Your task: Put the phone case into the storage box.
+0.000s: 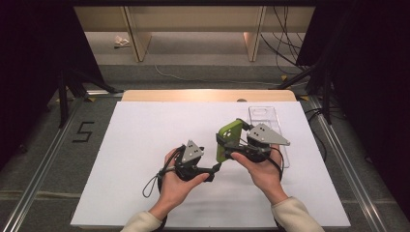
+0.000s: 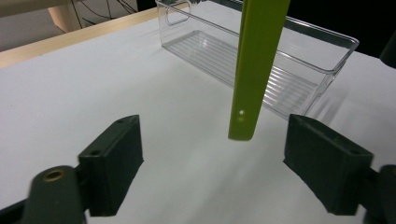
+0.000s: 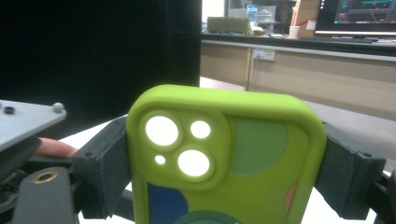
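Two hands come in from the bottom of the high view, cream sleeves at the wrists, each wrapped round a set of tongs above the white counter; the left hand lies low with its palm turned inward and its left tongs pointing level toward the right; the right hand sits slightly higher, fingers curled over its right tongs, which aim leftward and away from the person. The right tongs grip a green phone case by its two long edges, jaws pressed against both sides, so the case stands upright above the counter, just left of the clear plastic bin; its camera cut-outs face the right gripper view, with darker green, blue and pink patches on its back. The left tongs stand wide, their pads apart from the case, whose thin lower edge hangs between them. A black figure "5" is marked on the floor left of the counter; no brand or other writing is readable on the case.
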A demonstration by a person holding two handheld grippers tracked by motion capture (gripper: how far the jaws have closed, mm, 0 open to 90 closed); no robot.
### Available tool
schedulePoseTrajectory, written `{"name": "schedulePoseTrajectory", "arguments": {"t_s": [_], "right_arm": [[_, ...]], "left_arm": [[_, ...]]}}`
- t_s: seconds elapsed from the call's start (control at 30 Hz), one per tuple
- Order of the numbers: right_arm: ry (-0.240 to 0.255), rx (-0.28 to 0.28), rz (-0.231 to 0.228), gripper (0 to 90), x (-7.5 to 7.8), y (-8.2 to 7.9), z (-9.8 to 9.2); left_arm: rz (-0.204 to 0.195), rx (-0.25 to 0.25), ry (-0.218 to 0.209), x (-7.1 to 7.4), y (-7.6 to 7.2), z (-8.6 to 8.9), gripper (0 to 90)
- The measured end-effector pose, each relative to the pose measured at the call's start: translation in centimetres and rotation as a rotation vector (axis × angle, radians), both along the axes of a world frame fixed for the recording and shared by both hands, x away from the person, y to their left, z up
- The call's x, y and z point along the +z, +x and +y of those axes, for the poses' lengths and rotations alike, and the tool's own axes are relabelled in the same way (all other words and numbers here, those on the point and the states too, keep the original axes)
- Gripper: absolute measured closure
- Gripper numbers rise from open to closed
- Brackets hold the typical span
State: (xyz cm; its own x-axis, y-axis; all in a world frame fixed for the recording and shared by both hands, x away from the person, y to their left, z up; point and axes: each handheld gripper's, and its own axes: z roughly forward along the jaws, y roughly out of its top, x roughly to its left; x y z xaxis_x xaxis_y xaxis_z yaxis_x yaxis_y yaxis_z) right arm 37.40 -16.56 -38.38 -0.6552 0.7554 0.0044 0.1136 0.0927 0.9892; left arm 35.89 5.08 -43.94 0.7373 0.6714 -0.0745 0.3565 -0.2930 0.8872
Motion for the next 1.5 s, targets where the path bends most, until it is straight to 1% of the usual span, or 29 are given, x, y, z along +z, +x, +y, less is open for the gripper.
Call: {"name": "schedulePoseTrajectory", "arguments": {"t_s": [0.07,0.1,0.13,0.17,0.2,0.23,0.3,0.37,0.53,0.77,0.93,1.13,1.17,1.5], "right_arm": [[0.005,-0.006,-0.001,16.5,0.1,0.1,-0.2],[0.005,-0.01,-0.004,16.5,0.2,0.1,-0.4],[0.008,-0.014,-0.005,16.5,0.3,0.2,-0.5],[0.008,-0.014,-0.005,16.5,0.3,0.2,-0.5],[0.012,-0.022,-0.008,16.5,0.4,0.3,-0.8],[0.012,-0.027,-0.007,16.5,0.5,0.3,-1.0],[0.016,-0.033,-0.009,16.5,0.6,0.4,-1.2],[0.019,-0.042,-0.01,16.5,0.8,0.4,-1.5],[0.03,-0.064,-0.015,16.5,1.1,0.7,-2.3],[0.037,-0.097,-0.02,16.5,1.5,1.0,-3.4],[0.041,-0.114,-0.023,16.5,1.7,1.2,-4.0],[0.043,-0.132,-0.025,16.5,1.8,1.3,-4.6],[0.046,-0.142,-0.023,16.5,1.9,1.4,-4.9],[0.049,-0.174,-0.028,16.5,2.1,1.6,-5.8]], "left_arm": [[-0.014,-0.012,0.013,0.1,0.1,0.4,14.4],[-0.014,-0.012,0.013,0.1,0.1,0.4,12.1],[-0.021,-0.033,0.026,0.1,0.2,0.9,7.6],[-0.021,-0.033,0.026,0.1,0.2,0.9,4.9],[-0.019,-0.046,0.033,0.2,0.2,1.3,2.8],[-0.022,-0.048,0.042,0.2,0.3,1.5,2.1],[-0.022,-0.053,0.049,0.2,0.3,1.9,0.0],[-0.021,-0.04,0.062,0.2,0.4,2.2,0.0],[-0.021,-0.031,0.074,0.3,0.5,2.9,0.0],[-0.024,-0.041,0.074,0.3,0.3,3.8,0.0],[-0.027,-0.064,0.077,0.3,0.2,4.3,0.0],[-0.023,-0.055,0.075,0.3,0.2,4.9,0.0],[-0.022,-0.052,0.076,0.3,0.2,5.1,0.0],[-0.015,-0.047,0.084,0.1,0.0,6.2,0.4]]}}
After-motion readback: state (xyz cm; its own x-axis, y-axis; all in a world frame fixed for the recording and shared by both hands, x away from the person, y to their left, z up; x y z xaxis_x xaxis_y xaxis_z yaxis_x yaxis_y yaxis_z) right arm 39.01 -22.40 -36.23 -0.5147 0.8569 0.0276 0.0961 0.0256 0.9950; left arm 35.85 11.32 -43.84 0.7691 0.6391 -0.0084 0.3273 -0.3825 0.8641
